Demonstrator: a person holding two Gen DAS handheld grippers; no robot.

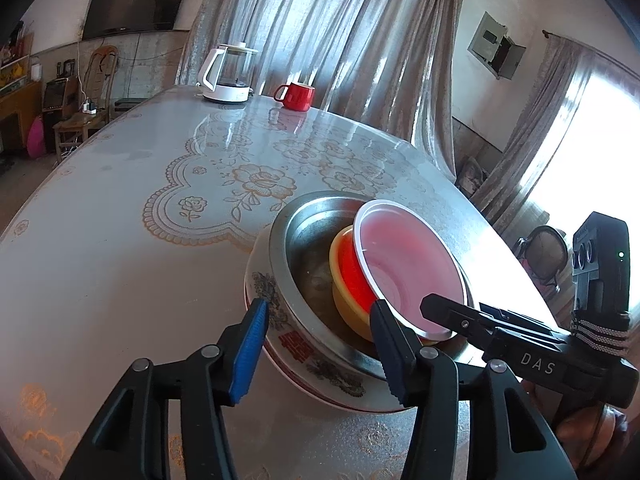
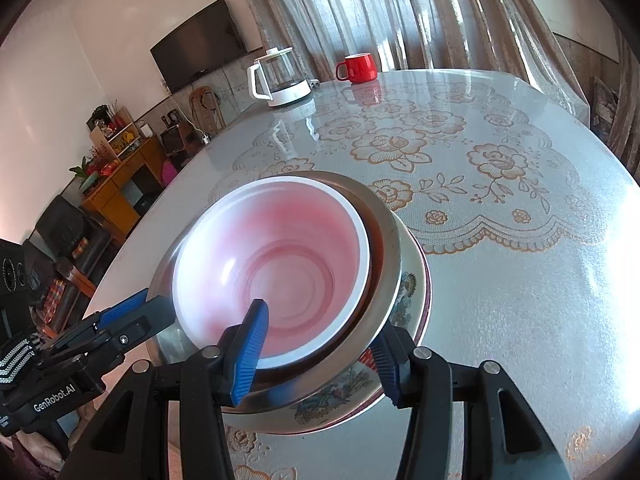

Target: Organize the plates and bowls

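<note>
A stack stands near the table's edge: a patterned ceramic bowl (image 1: 320,364) at the bottom, a steel bowl (image 1: 304,240) in it, a yellow-rimmed red bowl (image 1: 348,276) inside that, and a white-rimmed pink plastic bowl (image 1: 404,260) on top, tilted. My left gripper (image 1: 320,344) is open, its jaws either side of the stack's near rim. My right gripper (image 2: 320,344) is open too, one finger inside the pink bowl (image 2: 276,264), the other outside the ceramic bowl (image 2: 412,300). It shows in the left wrist view (image 1: 444,312) at the pink bowl's rim.
A glass kettle with white handle (image 1: 230,74) and a red mug (image 1: 296,96) stand at the table's far edge. The table (image 1: 120,208) has a shiny floral cover. Curtains, a wall TV and chairs lie beyond.
</note>
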